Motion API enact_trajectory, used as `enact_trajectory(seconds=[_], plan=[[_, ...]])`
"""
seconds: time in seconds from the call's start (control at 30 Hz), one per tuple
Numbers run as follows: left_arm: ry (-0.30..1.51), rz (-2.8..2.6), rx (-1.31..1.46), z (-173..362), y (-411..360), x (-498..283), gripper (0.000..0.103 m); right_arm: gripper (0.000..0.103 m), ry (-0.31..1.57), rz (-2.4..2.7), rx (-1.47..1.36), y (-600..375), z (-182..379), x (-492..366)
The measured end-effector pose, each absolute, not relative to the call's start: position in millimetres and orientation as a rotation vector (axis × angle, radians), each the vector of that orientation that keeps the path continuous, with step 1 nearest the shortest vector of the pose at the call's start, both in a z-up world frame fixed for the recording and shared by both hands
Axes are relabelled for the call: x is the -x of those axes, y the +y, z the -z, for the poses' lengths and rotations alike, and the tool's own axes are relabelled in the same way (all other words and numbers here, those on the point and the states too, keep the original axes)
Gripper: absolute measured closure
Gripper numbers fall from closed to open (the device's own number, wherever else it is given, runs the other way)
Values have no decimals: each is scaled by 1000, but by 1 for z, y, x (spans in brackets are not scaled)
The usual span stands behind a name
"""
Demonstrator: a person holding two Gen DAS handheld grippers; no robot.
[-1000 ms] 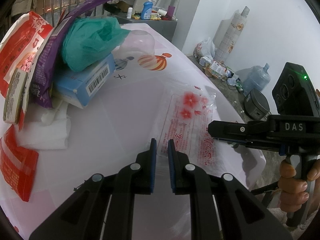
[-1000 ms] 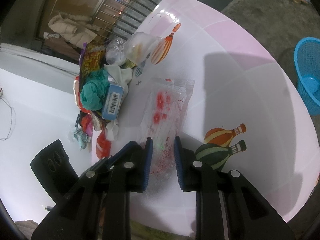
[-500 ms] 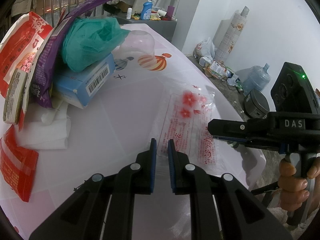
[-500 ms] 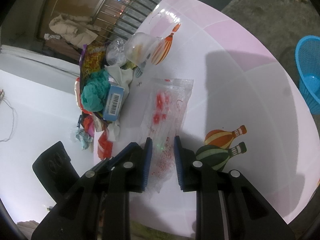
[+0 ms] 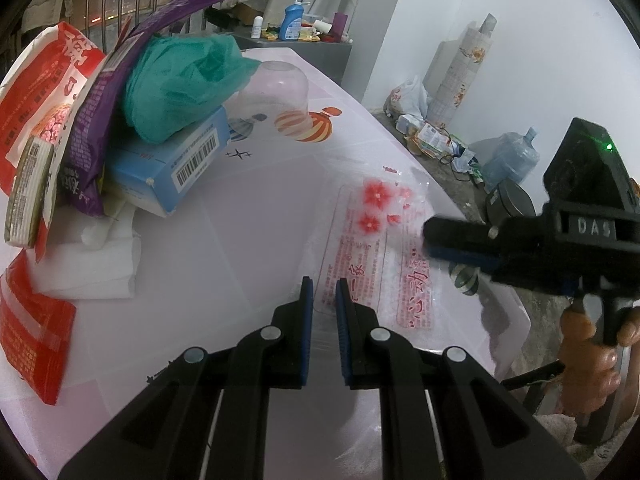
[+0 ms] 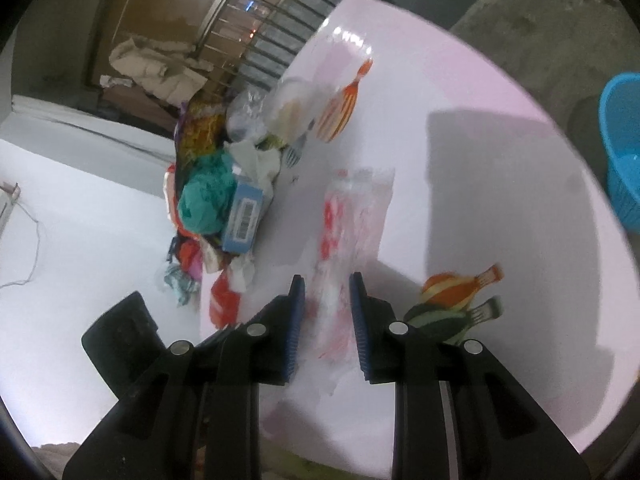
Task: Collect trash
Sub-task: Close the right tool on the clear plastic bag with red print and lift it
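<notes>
White walls and a barred railing frame the left wrist view, where a table (image 5: 248,208) with a pale pink cloth printed with balloons carries the trash. At its far left edge sits a heap: a blue barcode box (image 5: 176,168) with a crumpled green bag (image 5: 180,80) on top, a purple wrapper (image 5: 96,120) leaning against them, red packets (image 5: 36,92) beside that, and folded white tissue (image 5: 88,264) just in front. A clear plastic bag (image 5: 372,248) with red flowers and red lettering lies flat near the table's right edge. The left gripper (image 5: 324,292) hovers at the bag's near corner, its blue pads narrowly apart with nothing pressed between them. From the right, the right gripper (image 5: 460,240) reaches in over the bag's edge — a hand (image 5: 588,352) grips its handle.

Blurred by motion, the right wrist view looks along the same table (image 6: 460,160) from the other side. The clear plastic bag (image 6: 352,232) runs lengthwise toward the right gripper (image 6: 326,312), whose jaws stand apart around the bag's near end; the pads seem not to touch it, though the blur makes that uncertain. The heap — green bag (image 6: 204,196), blue barcode box (image 6: 244,220) — lies at the left edge, and a blue basket (image 6: 624,152) stands on the floor beyond the right edge.
</notes>
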State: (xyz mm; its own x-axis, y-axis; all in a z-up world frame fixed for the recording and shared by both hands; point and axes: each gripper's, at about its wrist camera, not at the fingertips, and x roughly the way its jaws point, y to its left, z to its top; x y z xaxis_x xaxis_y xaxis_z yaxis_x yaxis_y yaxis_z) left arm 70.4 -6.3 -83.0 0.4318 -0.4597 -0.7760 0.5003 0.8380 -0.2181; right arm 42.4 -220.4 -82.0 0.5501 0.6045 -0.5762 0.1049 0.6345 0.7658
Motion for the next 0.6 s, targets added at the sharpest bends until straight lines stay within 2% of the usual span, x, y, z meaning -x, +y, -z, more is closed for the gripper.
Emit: enact_trajectory(seconds=[0.07,0.33,0.6], plan=[[952,600,-40,84,-6,-70,92,78,939,-319,-851,-228,79,-42],[945,610,-48,85,-9,-71,92,64,915,-294,-855,-239,85,-59],[933,608,-63,87,-14,-70,92,63,916,-335,-819,-236,91,-87]])
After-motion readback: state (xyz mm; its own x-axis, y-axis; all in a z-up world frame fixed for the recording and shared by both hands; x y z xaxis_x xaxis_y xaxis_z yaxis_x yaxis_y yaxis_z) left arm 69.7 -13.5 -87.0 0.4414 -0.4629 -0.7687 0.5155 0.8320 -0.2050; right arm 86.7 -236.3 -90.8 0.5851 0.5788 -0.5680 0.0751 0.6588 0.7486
